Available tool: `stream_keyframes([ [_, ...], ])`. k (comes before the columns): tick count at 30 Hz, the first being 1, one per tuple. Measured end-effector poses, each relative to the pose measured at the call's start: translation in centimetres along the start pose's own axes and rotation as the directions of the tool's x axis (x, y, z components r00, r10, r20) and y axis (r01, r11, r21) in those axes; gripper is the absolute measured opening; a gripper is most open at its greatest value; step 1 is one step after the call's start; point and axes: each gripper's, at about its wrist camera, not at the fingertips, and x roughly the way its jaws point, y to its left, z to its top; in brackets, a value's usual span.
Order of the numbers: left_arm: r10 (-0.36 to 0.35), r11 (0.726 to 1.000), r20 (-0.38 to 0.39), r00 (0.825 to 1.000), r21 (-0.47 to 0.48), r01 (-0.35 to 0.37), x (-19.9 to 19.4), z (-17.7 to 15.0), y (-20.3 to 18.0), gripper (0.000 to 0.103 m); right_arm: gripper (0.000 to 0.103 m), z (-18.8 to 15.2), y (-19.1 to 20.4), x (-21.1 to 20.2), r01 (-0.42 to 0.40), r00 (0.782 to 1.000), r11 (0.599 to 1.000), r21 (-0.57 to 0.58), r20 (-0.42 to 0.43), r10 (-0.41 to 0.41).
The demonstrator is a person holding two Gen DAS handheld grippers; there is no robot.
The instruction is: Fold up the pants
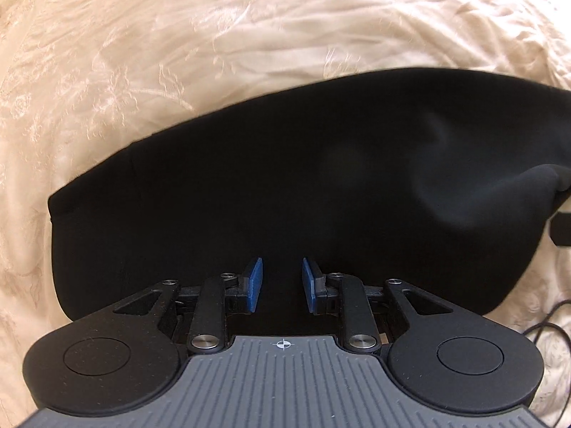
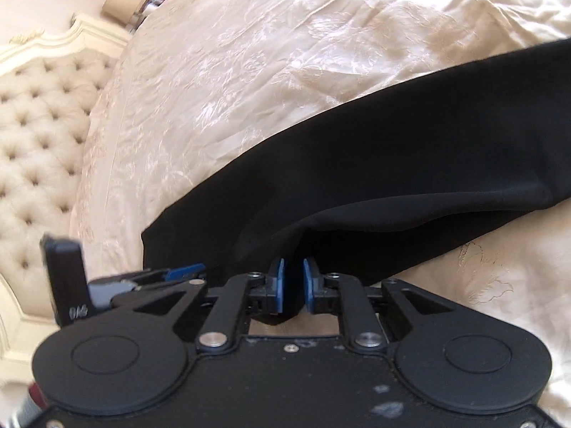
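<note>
Here, pants (image 2: 392,164): black, on cream bedspread (image 2: 285,53)
Right gripper (image 2: 293,285): pinching a fold
Left gripper (image 1: 282,281): jaws parted, empty
Beyond: tufted headboard (image 2: 39,135)

Black pants (image 1: 271,178) on the cream bedspread (image 1: 214,35)
Lying doubled lengthwise and mostly flat, one edge lifted off the bedspread.

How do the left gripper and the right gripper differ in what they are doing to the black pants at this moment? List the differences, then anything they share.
1. The left gripper has a clear gap between its blue pads; the right gripper has its pads close together.
2. The left hangs over the black pants with no cloth pinched; the right has a bunched fold of them between its pads.

Shared: both have blue pads and work over the cream bedspread.
</note>
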Motion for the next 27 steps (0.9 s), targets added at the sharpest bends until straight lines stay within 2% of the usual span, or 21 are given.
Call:
stream_keyframes([
  [1, -0.007, 1.000, -0.007, 1.000, -0.012, 0.007, 0.5, 0.0, 0.3, 0.024, 0.041, -0.9, 0.5, -0.1, 0.014, 1.000, 0.998, -0.068, 0.000, -0.014],
  [3, -0.022, 0.999, -0.019, 1.000, -0.040, 0.021, 1.0, 0.4, 0.7, 0.024, 0.042, -2.7, 2.1, 0.2, 0.049, 0.999, 0.975, -0.215, -0.002, -0.050],
  [5, -0.021, 0.998, -0.014, 1.000, -0.064, 0.020, 0.8, 0.8, 1.1, 0.024, 0.043, -4.7, 3.9, 1.1, 0.079, 0.996, 0.925, -0.371, -0.005, -0.087],
  [8, -0.004, 0.996, 0.028, 1.000, -0.094, 0.006, -0.7, 1.0, 1.8, 0.024, 0.042, -7.4, 5.9, 3.1, 0.102, 0.992, 0.832, -0.545, -0.005, -0.124],
  [14, -0.011, 0.988, 0.076, 0.997, -0.150, 0.022, -4.0, -1.2, 3.7, 0.024, 0.041, -10.7, 8.0, 5.9, 0.189, 0.980, 0.650, -0.736, 0.105, -0.166],
  [17, -0.005, 0.986, 0.071, 0.997, -0.163, 0.016, -4.7, -2.7, 4.4, 0.024, 0.039, -10.5, 8.5, 7.9, 0.225, 0.972, 0.620, -0.751, 0.132, -0.193],
  [18, 0.000, 0.986, 0.068, 0.998, -0.163, 0.012, -4.9, -3.3, 4.7, 0.024, 0.037, -10.3, 8.5, 8.3, 0.231, 0.970, 0.619, -0.751, 0.132, -0.202],
  [19, 0.005, 0.987, 0.065, 0.998, -0.163, 0.005, -5.1, -3.7, 4.8, 0.024, 0.024, -10.3, 8.7, 8.6, 0.237, 0.969, 0.621, -0.747, 0.134, -0.209],
  [21, 0.020, 0.987, 0.062, 0.998, -0.161, -0.010, -5.4, -4.9, 5.0, 0.024, 0.014, -9.6, 8.8, 8.7, 0.235, 0.969, 0.653, -0.720, 0.117, -0.219],
  [23, 0.027, 0.987, 0.062, 0.998, -0.161, -0.017, -5.7, -5.6, 5.4, 0.024, 0.010, -8.6, 8.6, 7.1, 0.140, 0.987, 0.752, -0.644, 0.032, -0.157],
  [25, 0.033, 0.987, 0.068, 0.997, -0.161, -0.022, -6.0, -6.1, 5.7, 0.024, 0.010, -7.5, 9.0, 4.7, 0.077, 0.996, 0.837, -0.542, 0.013, -0.083],
  [27, 0.038, 0.987, 0.069, 0.997, -0.156, -0.027, -5.9, -7.5, 5.5, 0.024, 0.010, -6.7, 8.8, 3.7, 0.035, 0.998, 0.905, -0.423, -0.029, -0.052],
])
